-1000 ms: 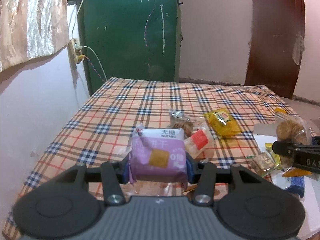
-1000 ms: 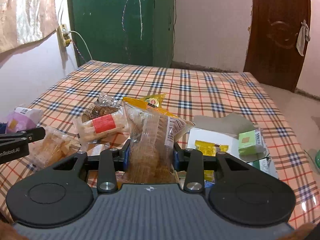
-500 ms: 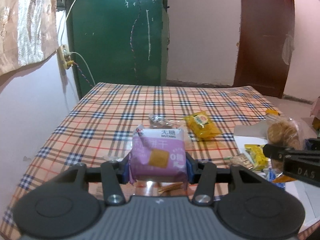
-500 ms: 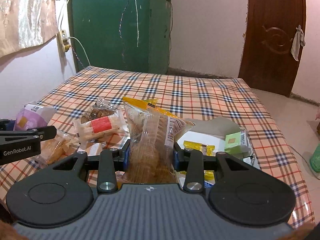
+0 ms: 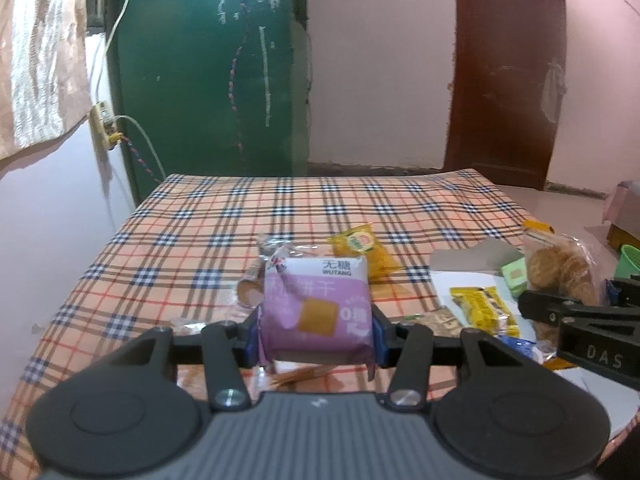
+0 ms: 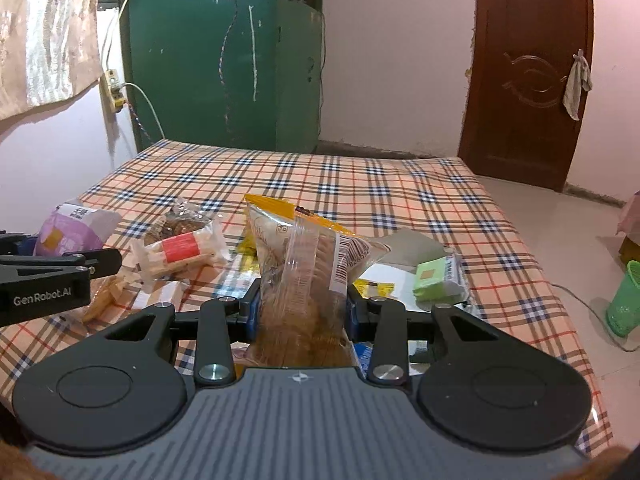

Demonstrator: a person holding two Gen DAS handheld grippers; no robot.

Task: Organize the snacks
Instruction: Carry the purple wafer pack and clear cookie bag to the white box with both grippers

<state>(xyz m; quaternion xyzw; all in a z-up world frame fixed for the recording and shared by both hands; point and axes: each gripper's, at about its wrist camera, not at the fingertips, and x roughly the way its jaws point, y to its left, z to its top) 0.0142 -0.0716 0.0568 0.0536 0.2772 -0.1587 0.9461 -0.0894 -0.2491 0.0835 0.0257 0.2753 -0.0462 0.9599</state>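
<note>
With your left gripper (image 5: 316,330) clamped on the purple biscuit pack (image 5: 316,306) and your right gripper (image 6: 301,312) squeezing the clear cookie bag (image 6: 304,280), carry both level toward the white box (image 6: 400,276) at two o'clock.

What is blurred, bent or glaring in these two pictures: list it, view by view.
Left wrist view: soft overall, the purple biscuit pack in the left gripper slightly blurred, dark corners, the brown door bowed by the fisheye. Right wrist view: sharper, the barcode on the clear cookie bag in the right gripper readable, glare on the plaid tablecloth near the bag.
</note>
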